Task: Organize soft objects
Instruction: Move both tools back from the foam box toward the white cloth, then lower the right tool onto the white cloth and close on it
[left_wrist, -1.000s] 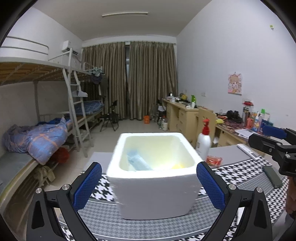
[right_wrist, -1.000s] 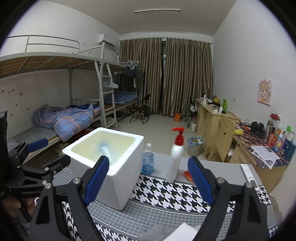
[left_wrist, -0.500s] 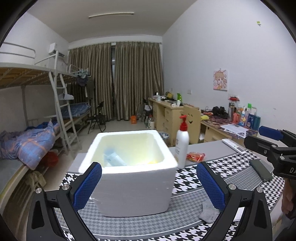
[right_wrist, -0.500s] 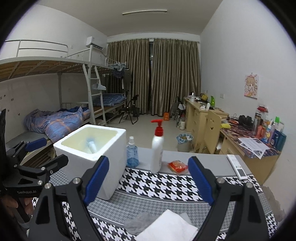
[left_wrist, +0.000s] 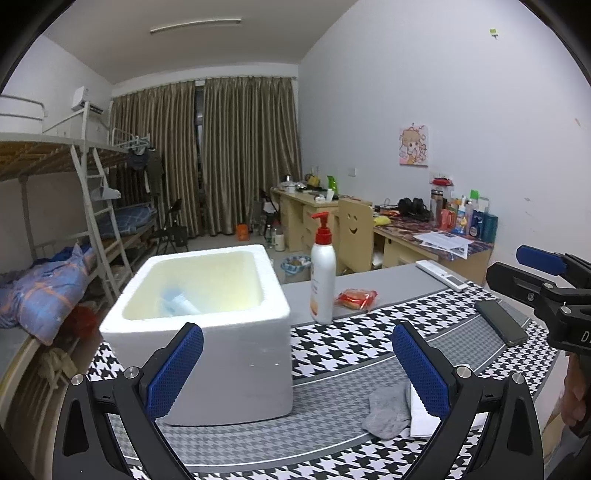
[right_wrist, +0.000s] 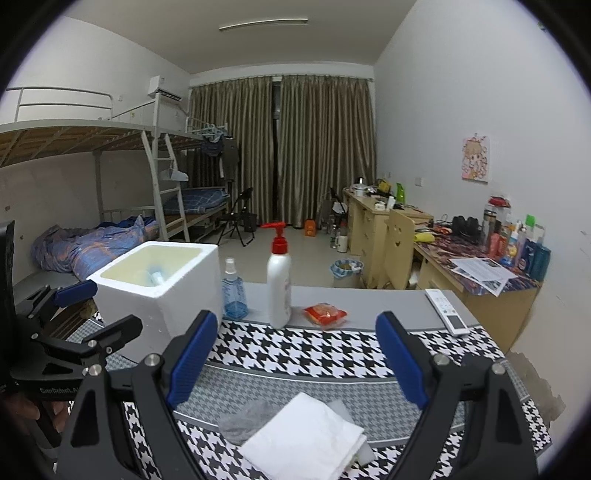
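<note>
A white foam box (left_wrist: 207, 325) stands on the houndstooth cloth, with a light blue item (left_wrist: 177, 301) inside; it also shows in the right wrist view (right_wrist: 159, 291). A grey sock (left_wrist: 388, 410) and a folded white cloth (right_wrist: 306, 439) lie near the table's front edge; the sock (right_wrist: 240, 421) lies left of the cloth. My left gripper (left_wrist: 297, 369) is open and empty, in front of the box. My right gripper (right_wrist: 297, 354) is open and empty, just above the white cloth.
A white pump bottle (right_wrist: 279, 280), a blue spray bottle (right_wrist: 233, 291) and a red packet (right_wrist: 325, 314) stand at the table's back. A remote (right_wrist: 447, 310) and a dark phone (left_wrist: 500, 321) lie to the right. Bunk beds and desks are behind.
Both grippers have drawn back and shifted right. The foam box now sits farther left in each view, and the sock and white cloth have come into view. Both jaws stay open.
</note>
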